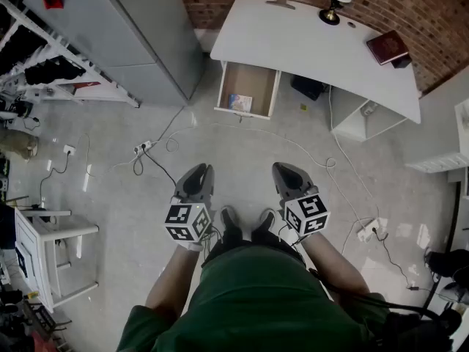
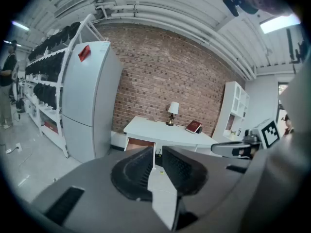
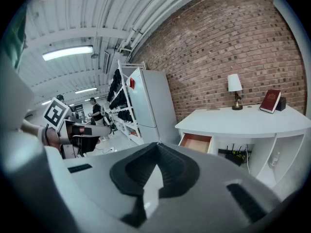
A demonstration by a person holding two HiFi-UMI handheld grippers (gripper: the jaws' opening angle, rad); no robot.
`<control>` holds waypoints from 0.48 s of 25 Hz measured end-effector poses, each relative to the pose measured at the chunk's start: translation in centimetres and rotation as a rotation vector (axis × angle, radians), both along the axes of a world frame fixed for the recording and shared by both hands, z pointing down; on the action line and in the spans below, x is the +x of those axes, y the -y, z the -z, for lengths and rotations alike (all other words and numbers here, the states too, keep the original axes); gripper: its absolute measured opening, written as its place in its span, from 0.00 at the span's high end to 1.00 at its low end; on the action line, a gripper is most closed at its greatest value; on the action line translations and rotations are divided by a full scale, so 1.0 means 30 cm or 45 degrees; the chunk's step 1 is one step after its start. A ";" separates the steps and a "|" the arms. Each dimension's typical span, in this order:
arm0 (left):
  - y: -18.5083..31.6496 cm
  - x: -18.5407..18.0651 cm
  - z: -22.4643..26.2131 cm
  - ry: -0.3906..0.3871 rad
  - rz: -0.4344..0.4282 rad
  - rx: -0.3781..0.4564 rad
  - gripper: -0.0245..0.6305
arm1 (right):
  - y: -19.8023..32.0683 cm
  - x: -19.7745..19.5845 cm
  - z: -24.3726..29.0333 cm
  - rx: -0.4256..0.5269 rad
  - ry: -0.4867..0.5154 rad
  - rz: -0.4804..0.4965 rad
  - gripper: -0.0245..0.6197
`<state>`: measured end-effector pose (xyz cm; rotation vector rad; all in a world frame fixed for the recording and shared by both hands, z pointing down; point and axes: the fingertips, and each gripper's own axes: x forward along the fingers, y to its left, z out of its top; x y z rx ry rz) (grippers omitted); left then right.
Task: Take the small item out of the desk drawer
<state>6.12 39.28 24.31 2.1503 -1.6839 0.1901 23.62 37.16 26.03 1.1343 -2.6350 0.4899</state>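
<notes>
White tabletop [image 1: 293, 39] against brick wall, front edge curved. On it: lamp [image 1: 331, 6] at back edge, dark red book [image 1: 388, 47] toward right end, small dark box [image 1: 402, 62] just beside book. Drawer [image 1: 248, 86] under left end, pulled out, wood bottom showing; small item [image 1: 239, 103] lying inside near front panel. Below: grey glossy floor [image 1: 242, 152]. On it: thin white cable [image 1: 293, 141] looping across in front of drawer, power strip [image 1: 143, 147] at left with black lead, second power strip [image 1: 365, 231] at right. Dark case [image 1: 308, 86] on floor under tabletop, right of drawer. Grey fridge [image 1: 139, 35] standing left of tabletop. White side table [image 1: 47, 251] at far left.
</notes>
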 end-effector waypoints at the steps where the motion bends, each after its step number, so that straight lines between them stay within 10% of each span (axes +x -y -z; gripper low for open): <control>1: -0.009 -0.025 0.008 -0.002 0.006 0.008 0.88 | -0.008 -0.016 0.001 0.002 -0.005 -0.002 0.96; 12: -0.052 -0.216 0.035 -0.044 -0.032 0.055 0.88 | -0.060 -0.174 0.053 0.040 -0.020 -0.076 0.96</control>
